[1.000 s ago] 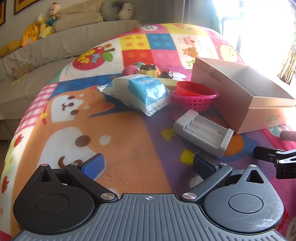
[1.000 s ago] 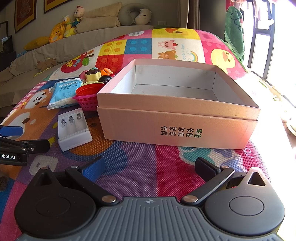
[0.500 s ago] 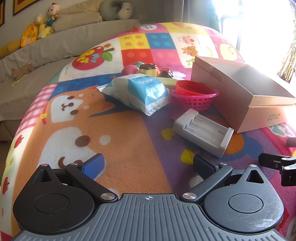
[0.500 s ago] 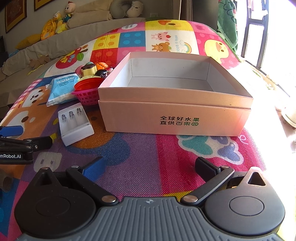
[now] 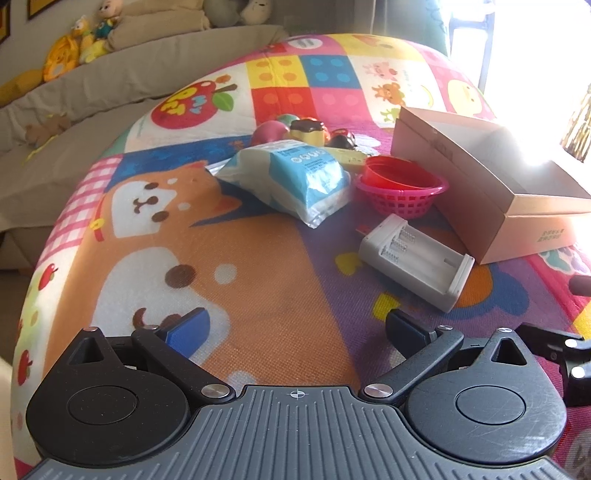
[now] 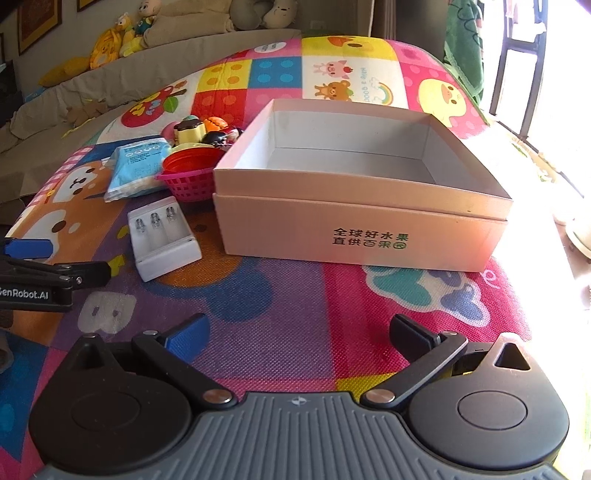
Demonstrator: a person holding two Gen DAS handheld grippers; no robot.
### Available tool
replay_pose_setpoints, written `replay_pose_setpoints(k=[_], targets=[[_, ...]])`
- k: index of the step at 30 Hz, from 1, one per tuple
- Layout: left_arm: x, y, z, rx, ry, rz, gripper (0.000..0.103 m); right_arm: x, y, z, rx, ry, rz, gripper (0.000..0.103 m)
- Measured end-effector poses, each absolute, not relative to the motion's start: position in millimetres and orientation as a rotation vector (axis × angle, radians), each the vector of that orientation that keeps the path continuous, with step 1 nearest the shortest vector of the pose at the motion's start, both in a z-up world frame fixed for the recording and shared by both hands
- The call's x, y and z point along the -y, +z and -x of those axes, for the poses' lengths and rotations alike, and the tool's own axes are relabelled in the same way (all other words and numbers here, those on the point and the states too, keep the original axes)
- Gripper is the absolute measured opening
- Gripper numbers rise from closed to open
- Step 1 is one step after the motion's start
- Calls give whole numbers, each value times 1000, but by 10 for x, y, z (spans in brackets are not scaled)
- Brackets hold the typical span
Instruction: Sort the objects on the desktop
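An open, empty pink cardboard box (image 6: 362, 206) (image 5: 480, 192) stands on a colourful play mat. Left of it lie a white battery charger (image 6: 160, 236) (image 5: 415, 260), a pink basket holding a red bowl (image 6: 190, 170) (image 5: 402, 188), a blue-and-white tissue pack (image 6: 136, 166) (image 5: 291, 181) and several small toys (image 6: 203, 131) (image 5: 306, 129). My left gripper (image 5: 295, 325) is open and empty, low over the mat, short of the charger. My right gripper (image 6: 295, 332) is open and empty in front of the box.
A grey sofa (image 5: 74, 110) with plush toys (image 6: 122, 29) runs along the back left. A bright window (image 6: 535, 55) is at the right. The left gripper shows at the left edge of the right wrist view (image 6: 37, 273).
Both grippers have drawn back slightly and risen, so the box and charger look a little farther off. Nothing on the mat has moved. Both jaws stay open.
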State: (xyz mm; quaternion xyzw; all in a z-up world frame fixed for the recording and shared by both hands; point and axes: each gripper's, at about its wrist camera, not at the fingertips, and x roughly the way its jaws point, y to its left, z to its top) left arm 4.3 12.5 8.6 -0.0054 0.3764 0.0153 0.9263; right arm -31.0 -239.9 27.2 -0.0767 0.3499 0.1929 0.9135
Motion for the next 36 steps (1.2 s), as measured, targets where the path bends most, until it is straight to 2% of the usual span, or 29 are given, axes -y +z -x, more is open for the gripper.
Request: replay_pose_setpoints(k=[4, 5, 6, 8, 9, 11, 14, 19, 25, 28, 30, 32, 34, 35, 36], targets=[[-313, 215, -7, -727, 128, 15, 103, 2011, 390, 601, -517, 512, 300, 103], [-383, 270, 4, -709, 156, 33, 103, 1846, 425, 630, -468, 539, 352, 95], [-462, 320, 19, -690, 178, 55, 103, 1715, 437, 626, -448, 558, 391, 80], [-603, 409, 61, -657, 209, 101, 103, 1493, 442, 539, -459, 577, 436, 60], [-679, 455, 92, -639, 217, 126, 103, 1381, 438, 455, -481, 586, 440, 53], [-774, 506, 146, -615, 217, 156, 103, 1262, 401, 313, -525, 581, 428, 52], [-834, 512, 204, -601, 198, 165, 103, 1263, 324, 128, -664, 617, 347, 41], [-788, 424, 207, -612, 122, 172, 103, 1584, 363, 385, -714, 736, 290, 42], [-487, 390, 144, -609, -11, 143, 103, 2171, 366, 768, -701, 663, 361, 42], [-279, 424, 20, -598, -67, 117, 103, 2453, 382, 788, -654, 513, 354, 55], [-149, 456, -122, -586, -100, 112, 103, 2648, 432, 787, -617, 460, 265, 73], [-27, 465, -290, -584, -122, 111, 103, 2754, 450, 772, -559, 404, 197, 81], [106, 438, -443, -594, -159, 91, 96, 2822, 437, 766, -522, 363, 141, 85], [177, 414, -514, -609, -177, 67, 82, 2850, 417, 753, -515, 349, 111, 85], [238, 389, -568, -622, -189, 43, 76, 2864, 392, 746, -517, 343, 92, 85]])
